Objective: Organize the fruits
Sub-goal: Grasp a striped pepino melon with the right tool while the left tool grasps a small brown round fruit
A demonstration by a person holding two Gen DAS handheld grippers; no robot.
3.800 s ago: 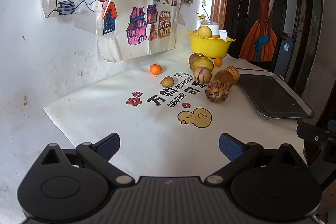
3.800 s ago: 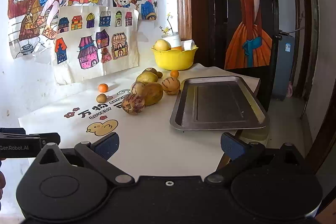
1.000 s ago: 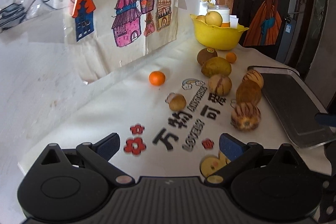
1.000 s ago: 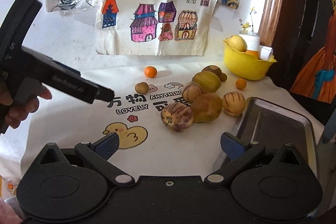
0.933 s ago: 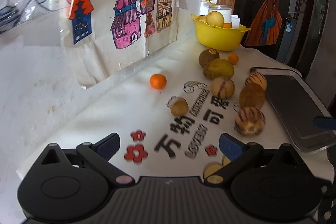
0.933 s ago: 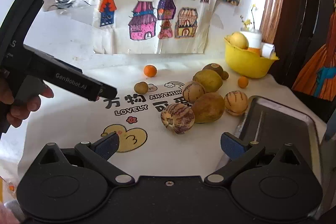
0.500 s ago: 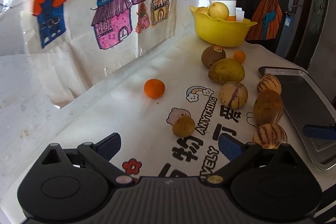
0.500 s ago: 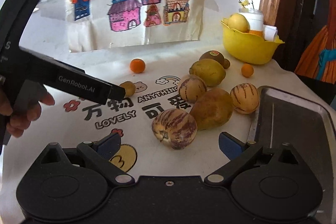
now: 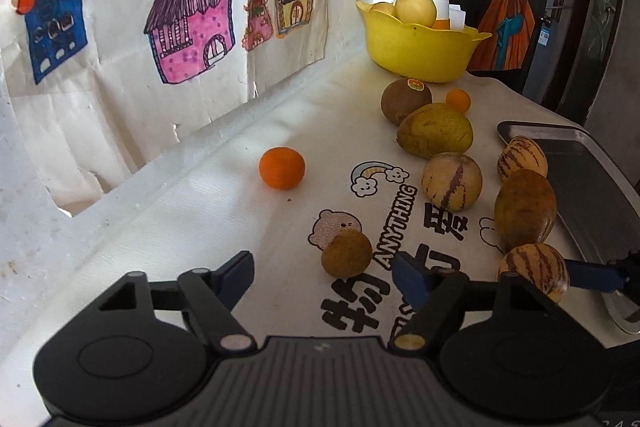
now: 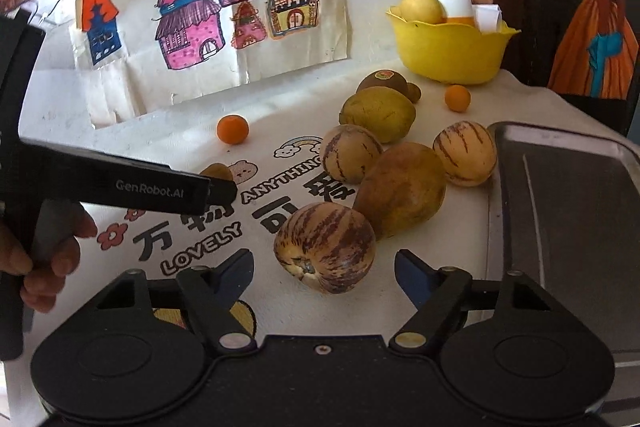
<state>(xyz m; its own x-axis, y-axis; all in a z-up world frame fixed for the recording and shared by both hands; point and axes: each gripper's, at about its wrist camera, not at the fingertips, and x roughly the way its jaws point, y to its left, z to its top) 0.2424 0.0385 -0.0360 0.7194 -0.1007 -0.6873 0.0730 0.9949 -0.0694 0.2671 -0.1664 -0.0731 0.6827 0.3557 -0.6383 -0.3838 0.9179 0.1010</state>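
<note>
Both grippers had closed in, left gripper on the brown fruit, right gripper on the striped melon, jaws wide, so we judged pickups imminent

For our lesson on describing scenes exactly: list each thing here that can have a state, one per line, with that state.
Left tool: open, small brown fruit just ahead, untouched.
Right tool: open, nearest striped melon between its fingers, ungripped.
Metal tray: empty as far as seen.
Yellow bowl: holds fruit.
Orange: alone on the cloth.
</note>
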